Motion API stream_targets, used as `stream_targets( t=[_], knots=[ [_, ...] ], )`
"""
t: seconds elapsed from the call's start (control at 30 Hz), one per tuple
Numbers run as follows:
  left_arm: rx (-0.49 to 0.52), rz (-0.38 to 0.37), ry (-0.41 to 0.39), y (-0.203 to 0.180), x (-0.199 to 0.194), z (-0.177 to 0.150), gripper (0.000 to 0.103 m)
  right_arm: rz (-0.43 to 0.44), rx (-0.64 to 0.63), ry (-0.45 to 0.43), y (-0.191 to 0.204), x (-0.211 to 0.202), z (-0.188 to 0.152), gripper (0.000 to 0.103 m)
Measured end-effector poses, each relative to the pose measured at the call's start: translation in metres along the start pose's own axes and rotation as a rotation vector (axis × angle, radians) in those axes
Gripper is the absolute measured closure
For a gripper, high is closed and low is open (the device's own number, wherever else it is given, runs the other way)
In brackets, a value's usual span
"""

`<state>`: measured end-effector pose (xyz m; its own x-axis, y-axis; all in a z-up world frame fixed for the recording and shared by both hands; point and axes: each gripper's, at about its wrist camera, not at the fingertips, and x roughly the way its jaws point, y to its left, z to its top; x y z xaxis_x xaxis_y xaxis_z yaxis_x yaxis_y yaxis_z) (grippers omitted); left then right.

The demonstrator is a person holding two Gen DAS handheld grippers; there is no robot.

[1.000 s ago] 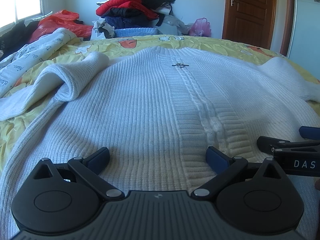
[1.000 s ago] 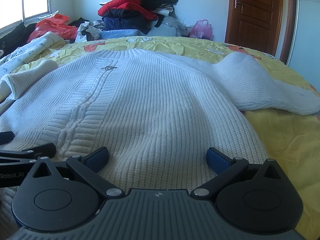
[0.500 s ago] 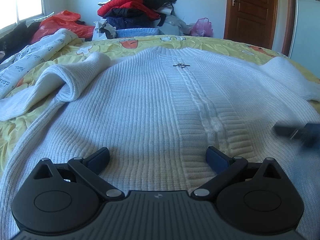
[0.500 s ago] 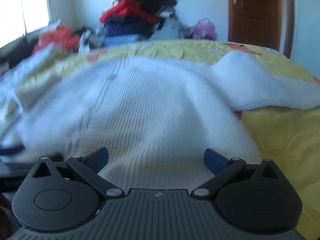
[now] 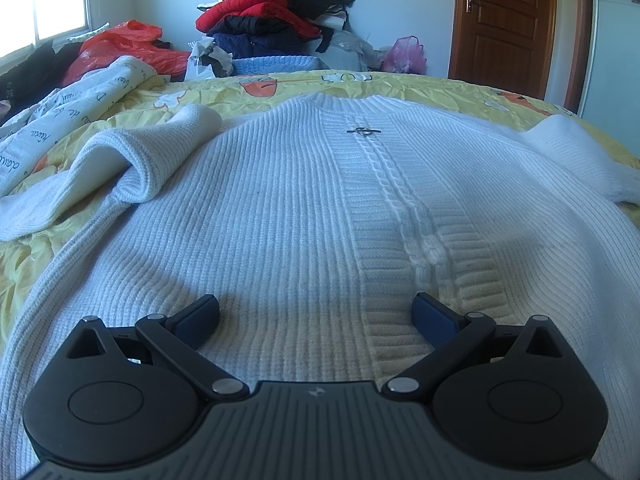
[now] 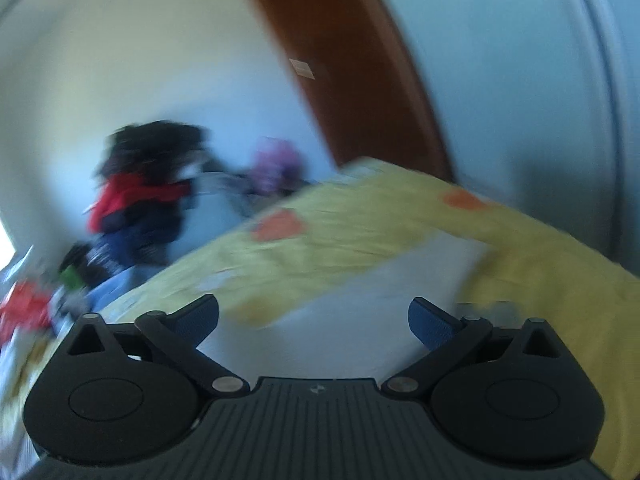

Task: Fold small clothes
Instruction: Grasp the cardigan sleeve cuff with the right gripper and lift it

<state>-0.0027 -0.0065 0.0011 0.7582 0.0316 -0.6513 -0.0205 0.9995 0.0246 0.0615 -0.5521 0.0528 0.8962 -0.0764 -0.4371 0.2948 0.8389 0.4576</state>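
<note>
**White knit cardigan spread flat on a bed, both grippers empty**

A white ribbed-knit cardigan (image 5: pixel 280 208) lies face up on a bed covered by a yellow printed sheet (image 5: pixel 400 82). All places here are given relative to the cardigan. A raised cable braid runs up its centre, ending near the collar at a small metal toggle clasp (image 5: pixel 363 131). Its left sleeve (image 5: pixel 132 160) is bent and bunched beside the body; its right sleeve (image 5: pixel 580 156) trails off toward the bed's edge. The fabric looks thick, soft and floppy, probably fairly light, and likely to sag or stretch if lifted by one point. A sleeve cuff or the hem corners look like the best places to pinch.

The left gripper (image 5: pixel 316 310) hovers over the hem with its blue-padded fingers wide apart, holding nothing. The right gripper (image 6: pixel 314 314) is also spread and empty; its view is tilted and badly blurred, showing a pale strip that may be the right sleeve, though this cannot be confirmed.

Beyond the collar stand a heap of red and dark clothes (image 5: pixel 276 20) and a brown wooden door (image 5: pixel 504 20).
</note>
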Motion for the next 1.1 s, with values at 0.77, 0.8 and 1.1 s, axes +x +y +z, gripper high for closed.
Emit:
stream_targets(
  t=[0.77,0.8,1.1],
  knots=[
    [0.000,-0.001,0.000,0.000,0.000,0.000,0.000,-0.144,0.071,0.012,-0.061,0.084,0.005,0.088],
    [0.000,-0.001,-0.001,0.000,0.000,0.000,0.000,-0.117,0.079,-0.009,-0.058,0.077,0.009,0.089],
    [-0.008,-0.009,-0.004,0.003,0.000,-0.001,0.000,-0.016,0.134,-0.220,-0.044,-0.008,0.063,0.090]
  ],
)
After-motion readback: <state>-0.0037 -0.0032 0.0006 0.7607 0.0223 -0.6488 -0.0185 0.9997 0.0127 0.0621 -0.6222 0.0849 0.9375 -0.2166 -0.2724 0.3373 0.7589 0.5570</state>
